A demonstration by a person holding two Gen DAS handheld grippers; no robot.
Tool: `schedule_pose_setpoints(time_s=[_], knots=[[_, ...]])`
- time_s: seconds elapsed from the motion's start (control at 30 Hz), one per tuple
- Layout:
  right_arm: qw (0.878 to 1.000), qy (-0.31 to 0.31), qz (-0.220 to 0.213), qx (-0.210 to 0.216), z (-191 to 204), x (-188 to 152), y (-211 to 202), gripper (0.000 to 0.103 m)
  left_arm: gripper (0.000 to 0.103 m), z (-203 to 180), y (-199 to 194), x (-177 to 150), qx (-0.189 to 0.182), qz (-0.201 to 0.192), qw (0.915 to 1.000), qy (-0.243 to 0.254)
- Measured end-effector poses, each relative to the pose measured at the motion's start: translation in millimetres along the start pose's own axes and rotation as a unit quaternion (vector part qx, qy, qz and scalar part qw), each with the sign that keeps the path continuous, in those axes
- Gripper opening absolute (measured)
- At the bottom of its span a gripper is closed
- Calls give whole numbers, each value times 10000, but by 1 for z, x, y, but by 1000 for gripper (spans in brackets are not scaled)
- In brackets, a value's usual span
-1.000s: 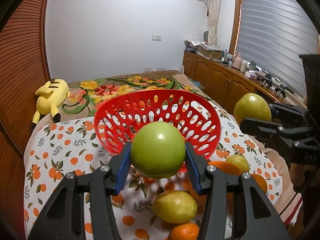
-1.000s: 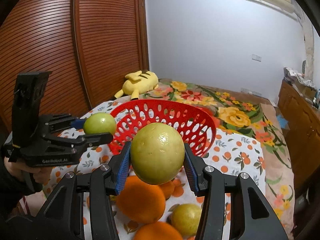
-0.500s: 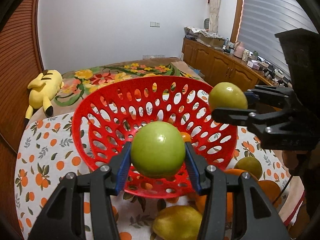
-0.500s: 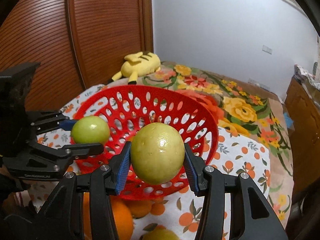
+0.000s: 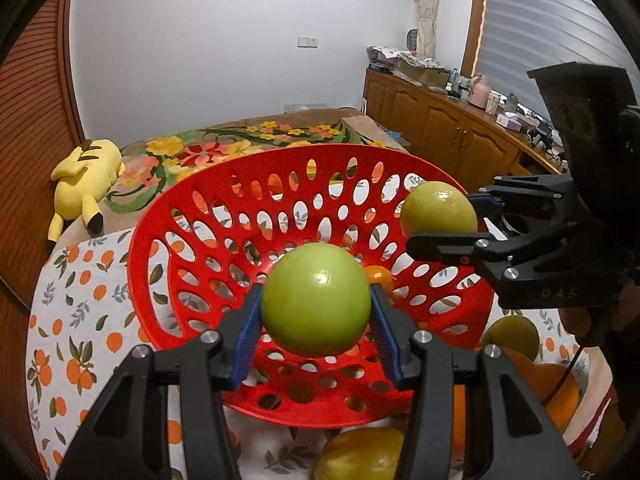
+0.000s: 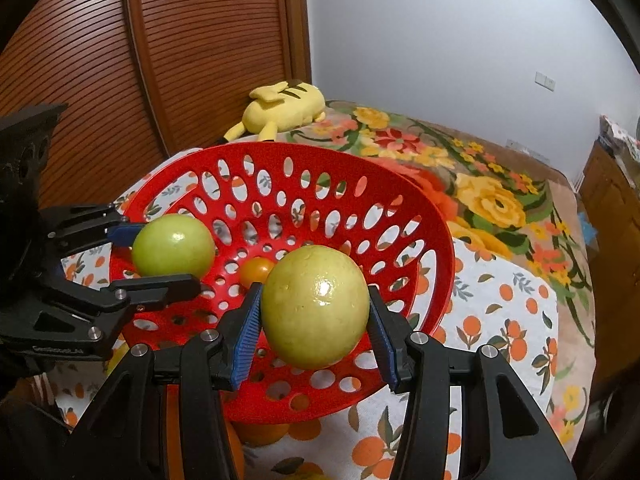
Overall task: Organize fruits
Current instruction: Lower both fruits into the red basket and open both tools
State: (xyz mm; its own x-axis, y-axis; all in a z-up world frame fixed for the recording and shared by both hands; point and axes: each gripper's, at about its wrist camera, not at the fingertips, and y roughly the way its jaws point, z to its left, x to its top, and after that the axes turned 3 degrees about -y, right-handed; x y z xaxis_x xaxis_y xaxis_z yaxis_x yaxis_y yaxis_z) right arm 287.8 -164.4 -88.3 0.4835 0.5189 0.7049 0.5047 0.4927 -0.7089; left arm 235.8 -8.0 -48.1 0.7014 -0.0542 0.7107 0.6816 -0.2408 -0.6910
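left tool [image 5: 315, 306] gripping green apple [image 5: 315, 299], right tool [image 6: 315, 314] gripping guava [image 6: 315, 306]

Green apple [image 5: 315, 299] and yellow-green apple [image 6: 315, 306] held above tilted red basket [image 5: 224, 184]

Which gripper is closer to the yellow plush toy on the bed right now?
Left. The left gripper hangs over the side of the red basket nearer the plush toy; the right gripper is across the basket, farther from it.
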Motion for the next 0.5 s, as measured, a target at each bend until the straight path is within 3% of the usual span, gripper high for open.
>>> schedule_pose_setpoints(time_s=[0.5], knots=[[10000,16,0,24,1,-2,-1,50,50,-1,1,0,33,8,10000,14]])
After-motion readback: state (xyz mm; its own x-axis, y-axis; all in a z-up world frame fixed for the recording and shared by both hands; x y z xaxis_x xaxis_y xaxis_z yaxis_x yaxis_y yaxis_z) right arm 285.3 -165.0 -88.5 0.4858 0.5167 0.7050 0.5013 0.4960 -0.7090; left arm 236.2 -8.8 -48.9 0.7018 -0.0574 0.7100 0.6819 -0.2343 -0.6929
